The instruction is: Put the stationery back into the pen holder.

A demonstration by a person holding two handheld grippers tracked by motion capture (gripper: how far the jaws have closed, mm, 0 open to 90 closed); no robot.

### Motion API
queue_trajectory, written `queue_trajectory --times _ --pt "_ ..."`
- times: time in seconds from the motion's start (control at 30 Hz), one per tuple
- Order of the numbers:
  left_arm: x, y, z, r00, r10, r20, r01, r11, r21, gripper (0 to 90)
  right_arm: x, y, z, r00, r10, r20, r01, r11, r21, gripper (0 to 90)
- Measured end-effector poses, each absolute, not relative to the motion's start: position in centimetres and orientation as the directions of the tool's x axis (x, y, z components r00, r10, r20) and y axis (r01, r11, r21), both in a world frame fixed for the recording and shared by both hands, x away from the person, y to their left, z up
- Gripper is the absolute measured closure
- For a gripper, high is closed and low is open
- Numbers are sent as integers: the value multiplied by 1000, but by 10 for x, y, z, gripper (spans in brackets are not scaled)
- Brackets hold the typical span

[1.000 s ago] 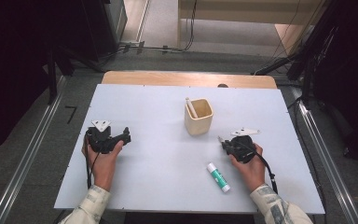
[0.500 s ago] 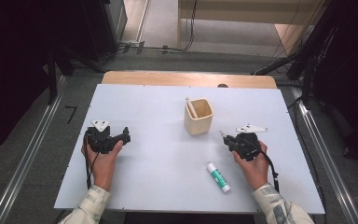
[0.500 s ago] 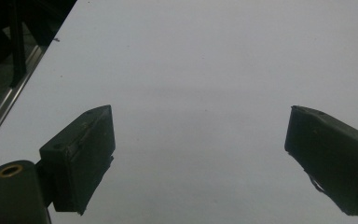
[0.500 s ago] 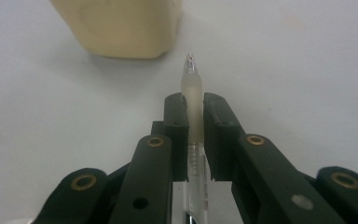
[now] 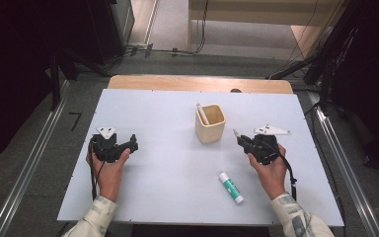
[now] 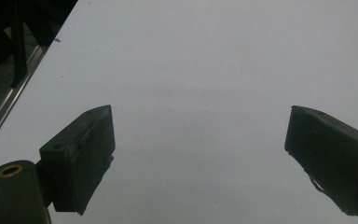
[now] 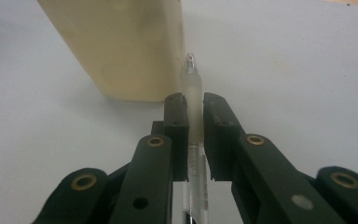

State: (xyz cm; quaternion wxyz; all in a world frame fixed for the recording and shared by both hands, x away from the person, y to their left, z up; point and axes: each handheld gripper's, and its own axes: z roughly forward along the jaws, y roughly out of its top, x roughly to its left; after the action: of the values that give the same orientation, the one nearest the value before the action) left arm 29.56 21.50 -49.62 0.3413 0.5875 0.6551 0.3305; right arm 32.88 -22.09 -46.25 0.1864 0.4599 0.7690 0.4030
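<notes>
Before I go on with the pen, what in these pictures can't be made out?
- Pen in the right tool: its rear end is cut off by the bottom edge of the right gripper view; in the high view it is too small to read.
- Cup: its floor is hidden by its own walls in the high view; its top is cut off in the right gripper view.
- Glue stick: label print too small.
- White item in the cup: lower part hidden.
</notes>
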Motion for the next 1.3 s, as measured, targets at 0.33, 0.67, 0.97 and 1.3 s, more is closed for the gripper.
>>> queue_trajectory --times 0.33,0.67,0.97,1.3 --pt "296 215 -496 -76 995 -58 547 90 832 94 332 -217 -448 -516 852 86 530 239 814 786" --pt "297 214 -497 -78 995 -55 549 89 831 94 342 -211 -425 -522 847 98 494 206 845 786" --pt "297 215 -497 -80 995 -57 548 92 831 94 355 -200 -416 -526 844 101 502 213 838 786" --pt "297 215 -497 -82 995 -61 547 96 831 94 364 -188 -409 -534 840 92 490 219 844 786"
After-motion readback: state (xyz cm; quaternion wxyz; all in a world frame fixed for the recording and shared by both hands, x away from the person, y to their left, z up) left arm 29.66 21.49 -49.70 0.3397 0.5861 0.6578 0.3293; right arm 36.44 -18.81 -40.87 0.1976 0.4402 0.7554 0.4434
